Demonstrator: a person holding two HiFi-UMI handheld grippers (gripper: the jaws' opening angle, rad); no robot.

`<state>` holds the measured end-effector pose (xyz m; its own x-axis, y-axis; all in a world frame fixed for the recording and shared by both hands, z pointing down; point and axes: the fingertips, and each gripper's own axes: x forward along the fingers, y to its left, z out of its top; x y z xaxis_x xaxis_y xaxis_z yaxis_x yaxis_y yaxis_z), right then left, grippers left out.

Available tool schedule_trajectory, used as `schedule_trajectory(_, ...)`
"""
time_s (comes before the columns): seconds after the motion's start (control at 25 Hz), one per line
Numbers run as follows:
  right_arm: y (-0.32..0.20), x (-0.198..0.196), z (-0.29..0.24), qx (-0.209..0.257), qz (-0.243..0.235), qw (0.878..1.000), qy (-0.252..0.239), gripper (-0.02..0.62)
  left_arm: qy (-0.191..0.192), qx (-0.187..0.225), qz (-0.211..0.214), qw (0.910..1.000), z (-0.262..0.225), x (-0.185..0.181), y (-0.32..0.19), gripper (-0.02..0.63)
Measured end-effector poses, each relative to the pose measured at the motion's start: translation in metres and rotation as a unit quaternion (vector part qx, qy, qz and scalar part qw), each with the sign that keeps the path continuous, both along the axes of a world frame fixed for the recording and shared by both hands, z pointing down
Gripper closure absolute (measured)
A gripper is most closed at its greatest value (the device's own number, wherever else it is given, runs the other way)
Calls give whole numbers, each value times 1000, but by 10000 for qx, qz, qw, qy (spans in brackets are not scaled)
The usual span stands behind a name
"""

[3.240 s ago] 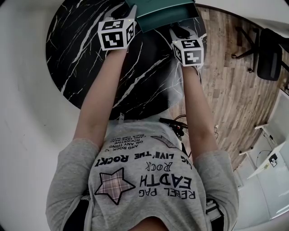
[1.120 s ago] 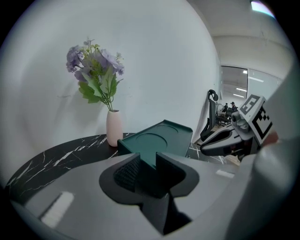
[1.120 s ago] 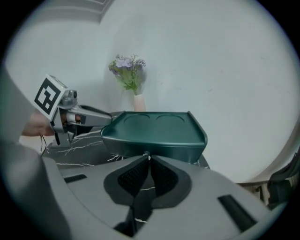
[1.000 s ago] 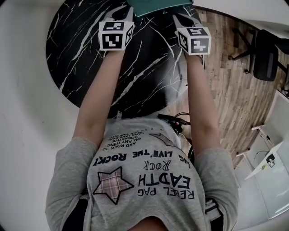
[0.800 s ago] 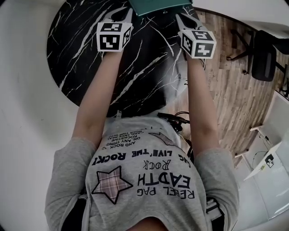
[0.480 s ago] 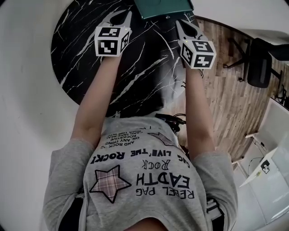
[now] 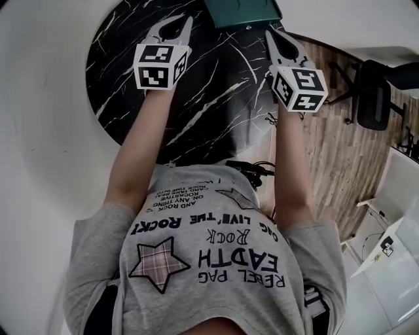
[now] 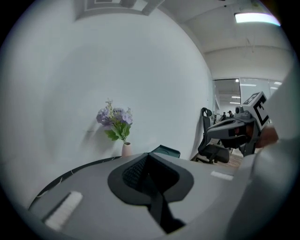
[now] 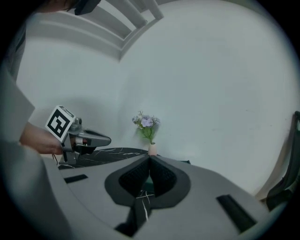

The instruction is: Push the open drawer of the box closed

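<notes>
Hovering above the black marble table, both grippers point toward the green box. The box sits at the table's 12 o'clock edge and is cut off by the top of the head view. The left gripper is at about 11 o'clock and the right gripper at about 1 o'clock. Neither touches the box. Each has its jaws pressed together with nothing between them. Whether the drawer still stands out cannot be told from here. The box looks light and rigid, and the polished stone would probably let it slide. Any push would best land flat on the drawer front, gently, with the closed tips spread evenly and not pinching.
</notes>
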<state>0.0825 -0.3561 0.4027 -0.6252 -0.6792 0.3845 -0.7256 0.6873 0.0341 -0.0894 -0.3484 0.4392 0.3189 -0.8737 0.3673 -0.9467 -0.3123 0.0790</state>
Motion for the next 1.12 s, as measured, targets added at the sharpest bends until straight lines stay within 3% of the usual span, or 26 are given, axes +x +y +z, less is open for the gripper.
schedule_trajectory(0.2, 23, -5, -34, 386, 12, 9992, 45, 581, 96, 196, -123, 9997, -21, -10, 23, 597)
schedule_trajectory(1.12, 132, -10, -151, 1229, 321, 9907, -486, 581, 191, 1318, 58, 9911, -139, -55, 120, 597)
